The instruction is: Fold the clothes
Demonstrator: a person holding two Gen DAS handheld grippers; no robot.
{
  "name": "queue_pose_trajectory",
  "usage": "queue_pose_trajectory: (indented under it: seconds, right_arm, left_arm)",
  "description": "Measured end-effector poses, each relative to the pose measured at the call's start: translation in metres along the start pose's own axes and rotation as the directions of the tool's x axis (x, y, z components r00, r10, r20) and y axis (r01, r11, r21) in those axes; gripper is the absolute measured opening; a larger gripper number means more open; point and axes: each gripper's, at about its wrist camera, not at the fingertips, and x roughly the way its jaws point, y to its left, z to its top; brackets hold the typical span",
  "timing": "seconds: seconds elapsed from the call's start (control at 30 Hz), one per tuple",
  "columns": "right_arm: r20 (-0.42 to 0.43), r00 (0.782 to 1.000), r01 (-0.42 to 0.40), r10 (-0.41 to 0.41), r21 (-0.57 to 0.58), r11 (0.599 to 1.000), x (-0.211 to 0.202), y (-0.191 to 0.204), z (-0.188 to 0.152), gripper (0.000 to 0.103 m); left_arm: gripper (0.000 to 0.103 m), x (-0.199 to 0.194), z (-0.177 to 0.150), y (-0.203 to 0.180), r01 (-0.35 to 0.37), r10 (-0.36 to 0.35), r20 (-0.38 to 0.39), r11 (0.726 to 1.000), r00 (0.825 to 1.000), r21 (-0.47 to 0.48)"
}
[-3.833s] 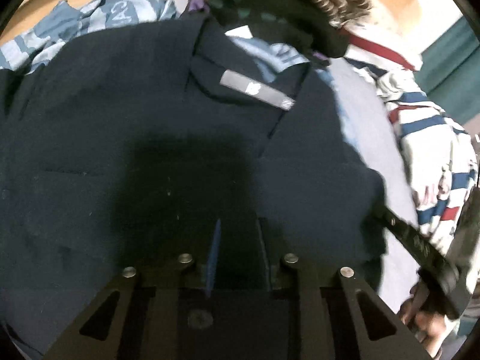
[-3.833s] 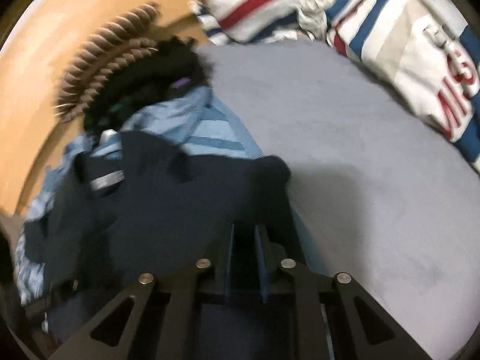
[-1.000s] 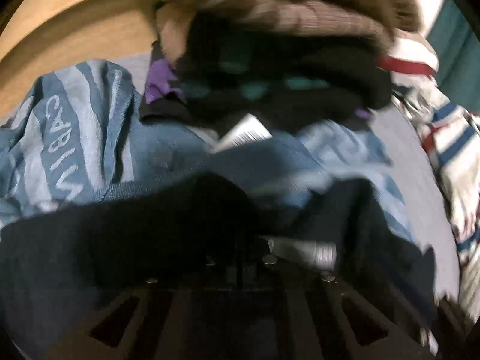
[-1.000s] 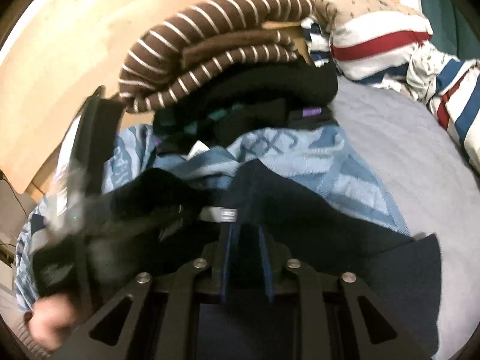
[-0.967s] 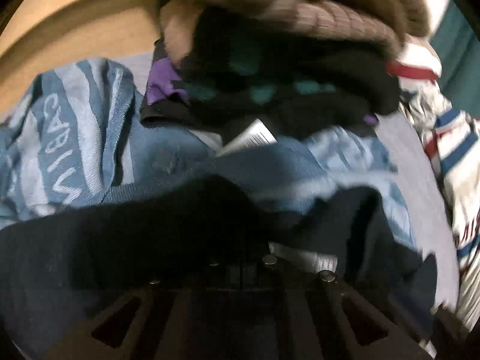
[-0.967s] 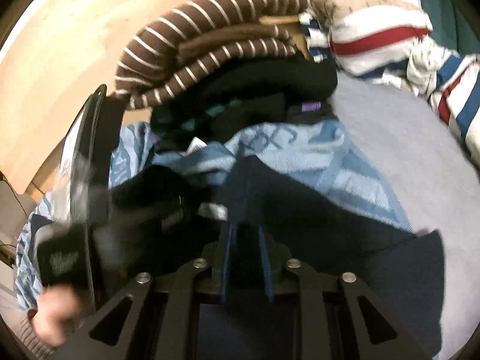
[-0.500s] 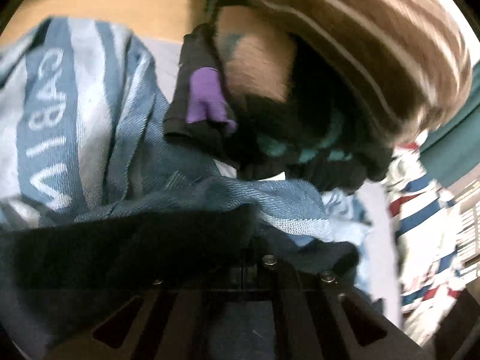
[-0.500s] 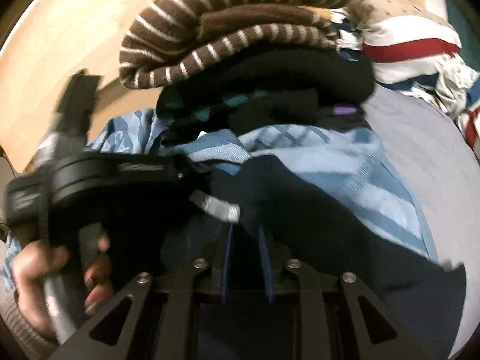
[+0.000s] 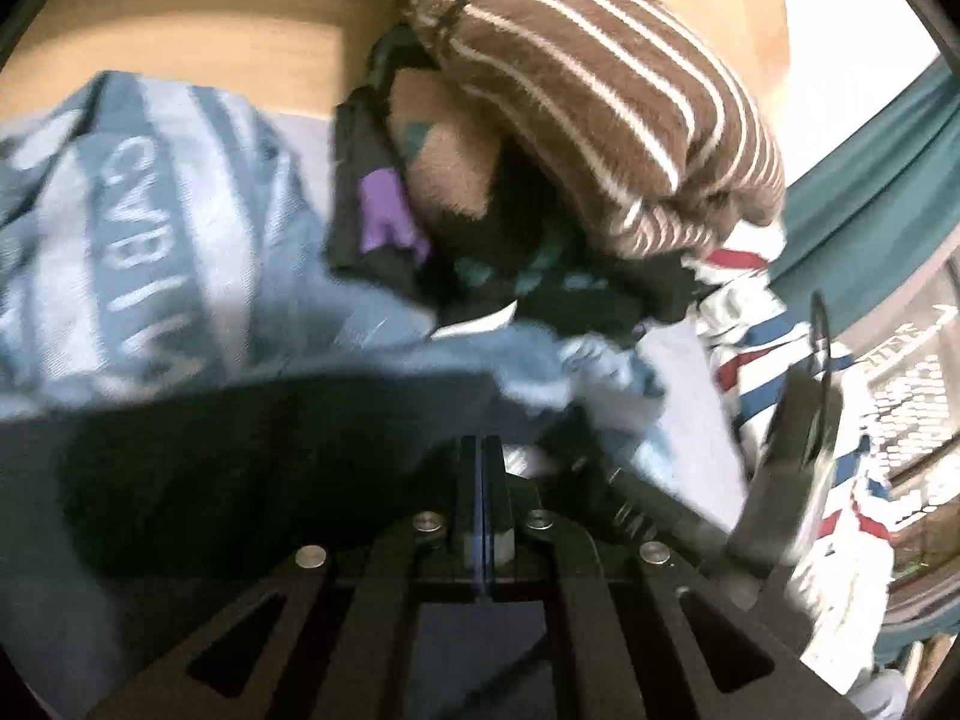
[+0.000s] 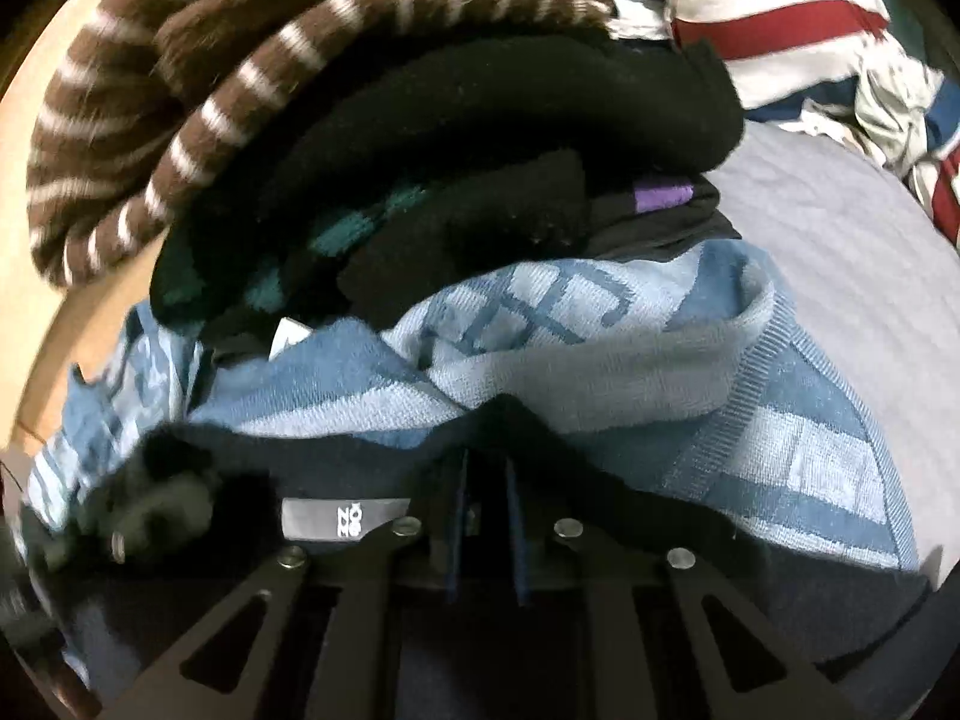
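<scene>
A dark navy garment (image 9: 240,456) lies over a blue patterned sweater (image 9: 150,252) in front of a stack of folded clothes. My left gripper (image 9: 483,450) is shut, and its tips sit under the navy cloth's edge, pinching it. In the right wrist view the navy garment (image 10: 600,498) shows its collar with a grey label (image 10: 345,519). My right gripper (image 10: 485,480) is at that collar just right of the label. Its jaws are closing with dark fabric between the pads. The fingertips of both grippers are hidden by cloth.
The stack has a brown striped sweater (image 10: 240,90) on top of a black knit (image 10: 510,138) with teal and purple patches. Grey bedding (image 10: 840,276) lies to the right, and red, white and blue striped fabric (image 10: 780,18) beyond it. A wooden headboard (image 9: 210,30) stands behind.
Both grippers have moved with the navy garment toward the stack, which now fills more of each view. The right jaws have narrowed on the collar. The left hand has slid out of the right view.
</scene>
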Motion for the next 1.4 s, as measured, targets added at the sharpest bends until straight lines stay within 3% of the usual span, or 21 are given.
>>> queue_pose_trajectory:
  seconds: [0.1,0.23,0.33,0.47,0.57,0.7,0.83,0.9,0.93,0.97,1.13,1.3,1.4]
  right_arm:
    - [0.034,0.999,-0.021,0.020,0.027,0.999,-0.011,-0.002,-0.001,0.013]
    - [0.084,0.995,-0.059,0.055,0.045,0.997,-0.028,-0.001,-0.003,0.015]
    - [0.066,0.993,-0.097,0.093,0.055,0.994,-0.030,-0.001,0.000,0.015]
    - [0.006,0.998,-0.061,0.061,-0.025,0.998,-0.016,0.007,0.002,0.015]
    - [-0.008,0.999,-0.039,0.038,-0.027,0.999,-0.002,0.006,0.002,0.012]
    - [0.051,0.998,0.030,-0.030,0.006,1.000,0.010,-0.006,0.012,0.000]
    - [0.079,0.996,-0.057,0.049,0.107,0.993,-0.003,-0.022,0.016,0.004]
    - [0.106,0.991,-0.098,0.085,0.132,0.986,-0.017,-0.027,0.011,0.004]
    - [0.107,0.991,-0.091,0.078,0.123,0.988,-0.022,-0.027,0.009,0.004]
    - [0.094,0.993,-0.084,0.074,0.110,0.990,-0.024,-0.026,0.006,0.004]
    - [0.018,0.999,-0.035,0.035,-0.003,0.999,-0.024,-0.013,0.003,0.004]
    - [-0.018,0.997,0.078,-0.079,-0.046,0.996,-0.021,0.007,-0.013,0.004]
    - [-0.036,0.993,0.113,-0.114,-0.031,0.993,0.000,-0.001,-0.011,0.000]
  left_arm:
    - [0.002,0.013,-0.010,-0.003,-0.079,0.081,-0.039,0.996,0.996,0.037]
    - [0.002,0.047,-0.010,0.002,-0.005,0.000,-0.068,0.998,0.998,-0.070]
    - [0.002,0.049,-0.005,0.018,0.036,-0.036,0.001,0.987,0.999,-0.157]
    - [0.002,0.039,-0.001,0.029,0.040,-0.028,0.063,0.980,0.998,-0.197]
    - [0.002,0.039,-0.003,0.025,0.022,-0.007,0.084,0.984,0.996,-0.177]
    - [0.002,0.035,-0.009,0.021,0.061,-0.051,0.085,0.991,0.995,-0.122]
    - [0.002,0.021,-0.011,-0.001,0.115,-0.116,0.112,0.993,0.987,0.012]
    - [0.002,0.029,-0.002,-0.003,0.002,-0.003,0.098,1.000,0.995,0.011]
    - [0.002,0.040,0.003,0.001,-0.042,0.043,0.063,0.999,0.997,-0.015]
    - [0.002,0.048,0.007,0.008,-0.040,0.042,0.040,0.998,0.998,-0.057]
    - [0.002,0.050,0.008,0.002,-0.068,0.074,0.084,0.995,0.994,-0.073]
    - [0.002,0.043,0.005,0.014,0.007,0.022,0.145,0.980,0.989,-0.200]
    - [0.002,0.035,-0.008,-0.005,0.004,0.006,0.107,0.995,0.994,-0.098]
